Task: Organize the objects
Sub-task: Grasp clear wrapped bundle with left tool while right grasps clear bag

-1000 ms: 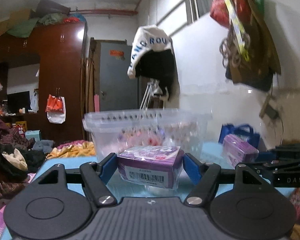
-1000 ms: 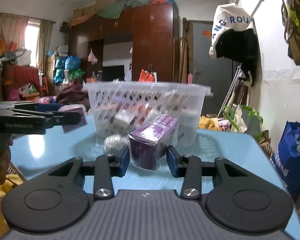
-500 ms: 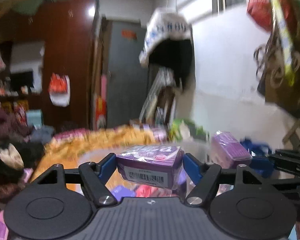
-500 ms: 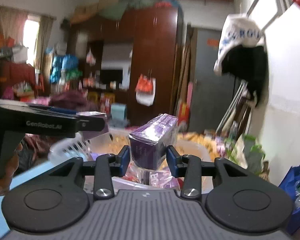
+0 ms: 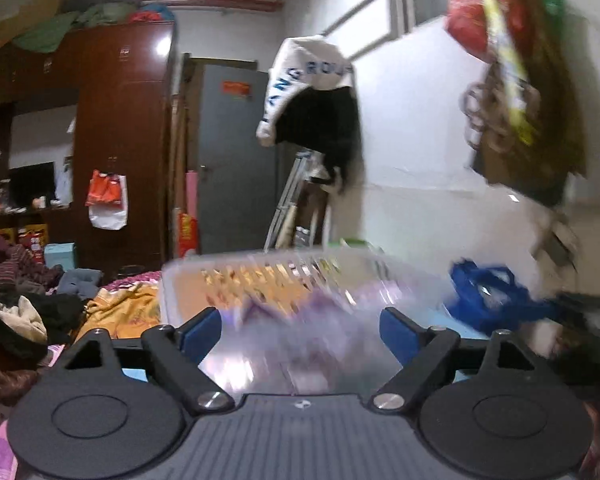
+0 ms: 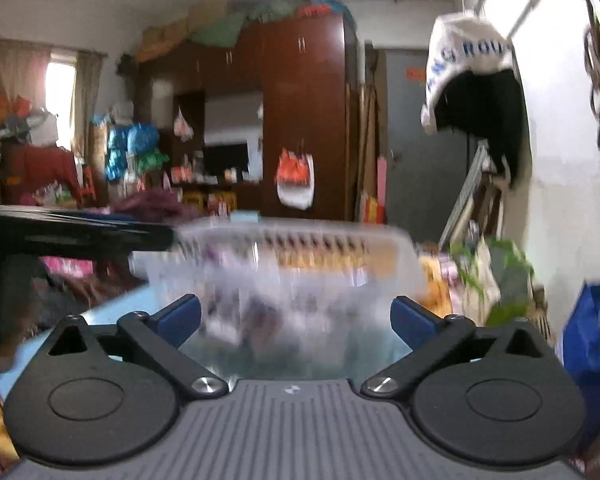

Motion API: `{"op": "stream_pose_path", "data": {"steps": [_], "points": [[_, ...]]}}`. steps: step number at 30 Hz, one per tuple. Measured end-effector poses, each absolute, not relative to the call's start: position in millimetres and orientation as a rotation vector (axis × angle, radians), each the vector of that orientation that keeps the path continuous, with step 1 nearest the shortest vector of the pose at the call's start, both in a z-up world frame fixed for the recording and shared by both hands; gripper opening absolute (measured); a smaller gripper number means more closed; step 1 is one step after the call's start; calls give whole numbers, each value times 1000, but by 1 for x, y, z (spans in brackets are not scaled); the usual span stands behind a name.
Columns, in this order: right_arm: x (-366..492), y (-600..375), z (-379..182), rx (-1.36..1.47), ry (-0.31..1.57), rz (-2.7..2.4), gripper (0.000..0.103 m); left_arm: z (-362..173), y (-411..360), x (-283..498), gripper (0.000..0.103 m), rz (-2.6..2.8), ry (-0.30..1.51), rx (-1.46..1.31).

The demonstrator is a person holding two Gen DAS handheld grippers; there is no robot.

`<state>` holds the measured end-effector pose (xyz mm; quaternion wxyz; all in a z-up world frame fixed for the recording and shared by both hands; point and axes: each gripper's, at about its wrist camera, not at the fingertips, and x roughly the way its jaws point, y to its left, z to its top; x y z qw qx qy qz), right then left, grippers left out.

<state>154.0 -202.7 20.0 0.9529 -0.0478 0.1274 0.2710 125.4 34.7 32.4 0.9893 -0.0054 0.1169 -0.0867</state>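
A clear plastic basket [image 5: 284, 276] stands on the light blue table, blurred by motion, with purple boxes [image 5: 300, 320] dimly showing inside it. It also shows in the right wrist view [image 6: 292, 256]. My left gripper [image 5: 300, 324] is open and empty just in front of the basket. My right gripper [image 6: 296, 316] is open and empty, also in front of the basket. The left gripper's black body [image 6: 60, 232] crosses the left of the right wrist view. The right gripper's body [image 5: 588, 312] shows at the right edge of the left wrist view.
A blue bag [image 5: 484, 300] sits to the right of the table by the white wall. Piles of clothes [image 5: 28, 304] lie to the left. A brown wardrobe [image 6: 304, 120] and a grey door [image 5: 236, 152] stand behind.
Both grippers have opened and let go of their purple boxes, which dropped into the basket. Both grippers have come down lower in front of the basket.
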Motion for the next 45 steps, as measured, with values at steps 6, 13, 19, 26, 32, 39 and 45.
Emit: {"op": "stream_pose_path", "data": {"steps": [6, 13, 19, 26, 32, 39, 45], "points": [[198, -197, -17, -75, 496, 560, 57, -6, 40, 137, 91, -176, 369, -27], [223, -186, -34, -49, 609, 607, 54, -29, 43, 150, 91, -175, 477, -1], [217, -186, -40, -64, 588, 614, 47, -34, 27, 155, 91, -192, 512, 51], [189, -212, -31, -67, 453, 512, 47, -37, 7, 173, 91, -189, 572, 99], [184, -217, -27, -43, 396, 489, 47, -39, -5, 180, 68, -169, 591, 148], [188, -216, -24, -37, 387, 483, 47, -35, 14, 160, 48, -180, 484, 61], [183, -218, -25, -32, 368, 478, 47, -30, 24, 143, 49, -201, 368, 9]]}}
